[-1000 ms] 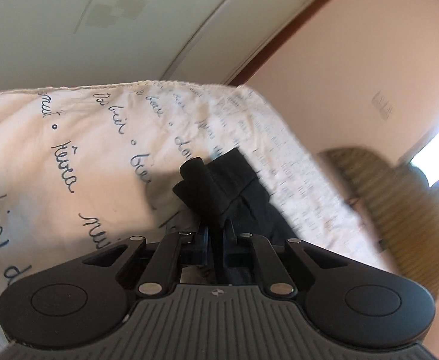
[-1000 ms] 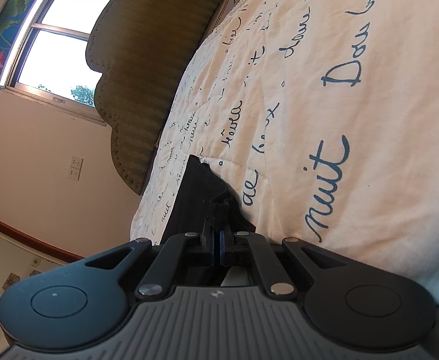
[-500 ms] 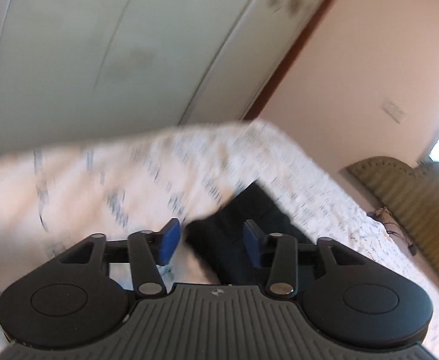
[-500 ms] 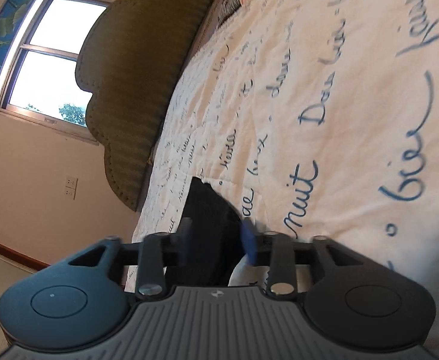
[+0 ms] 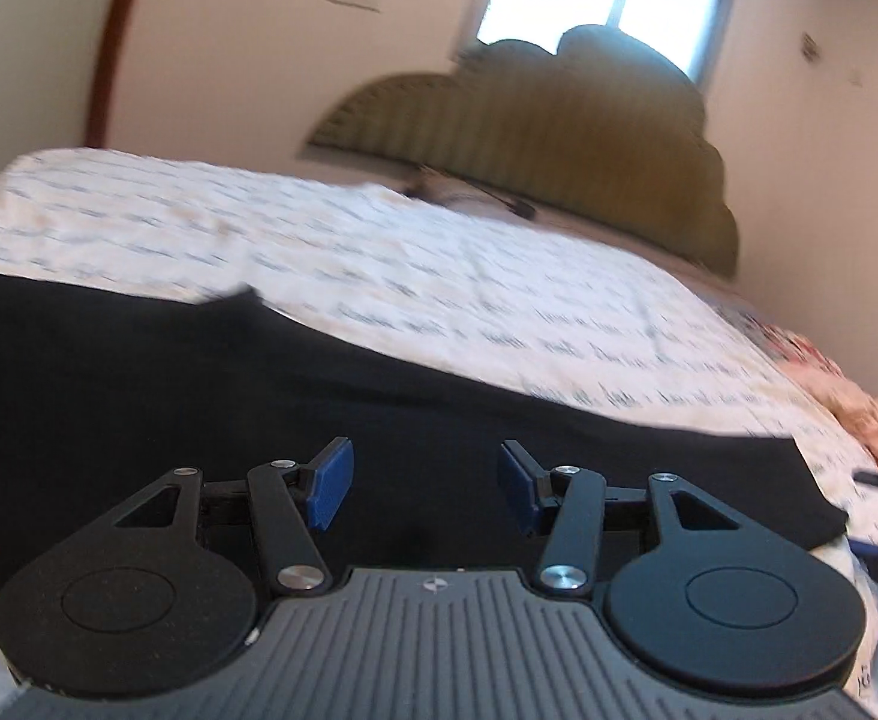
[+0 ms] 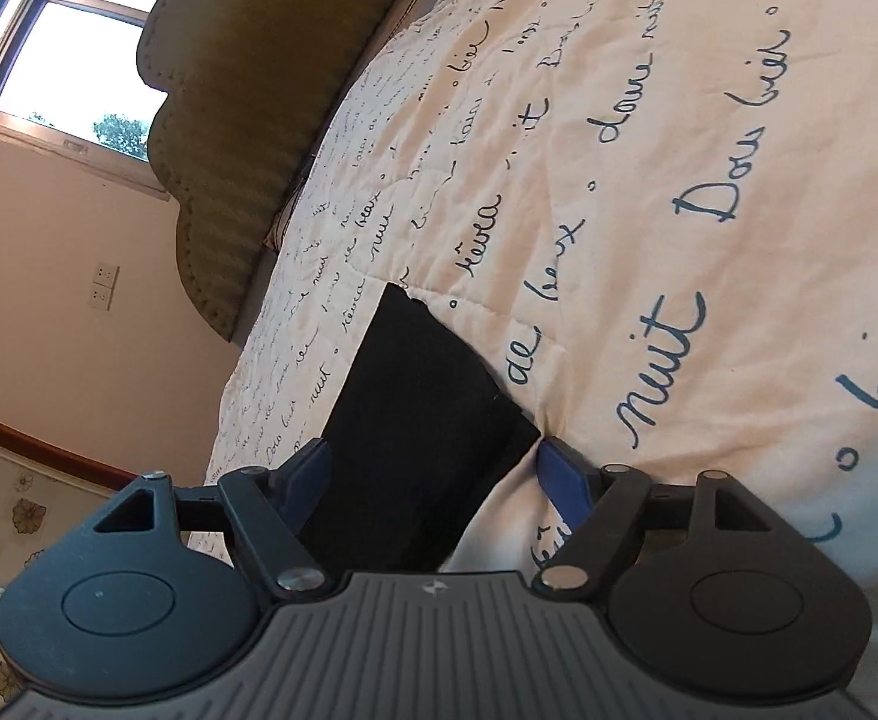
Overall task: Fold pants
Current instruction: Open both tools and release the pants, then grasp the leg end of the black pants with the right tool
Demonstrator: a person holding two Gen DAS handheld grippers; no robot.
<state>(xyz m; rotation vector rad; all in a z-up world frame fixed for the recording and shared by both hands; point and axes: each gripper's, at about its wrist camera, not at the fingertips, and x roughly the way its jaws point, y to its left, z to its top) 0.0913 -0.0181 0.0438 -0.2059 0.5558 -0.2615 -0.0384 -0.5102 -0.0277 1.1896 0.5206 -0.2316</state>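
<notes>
Now spread wide, holding nothing: left tool and right tool, both over black pants lying flat on script-printed bed quilt, near padded headboard.

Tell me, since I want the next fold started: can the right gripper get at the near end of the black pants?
Probably yes. The right gripper is open, the black pants lie between its fingers, and nothing sits on them.
</notes>
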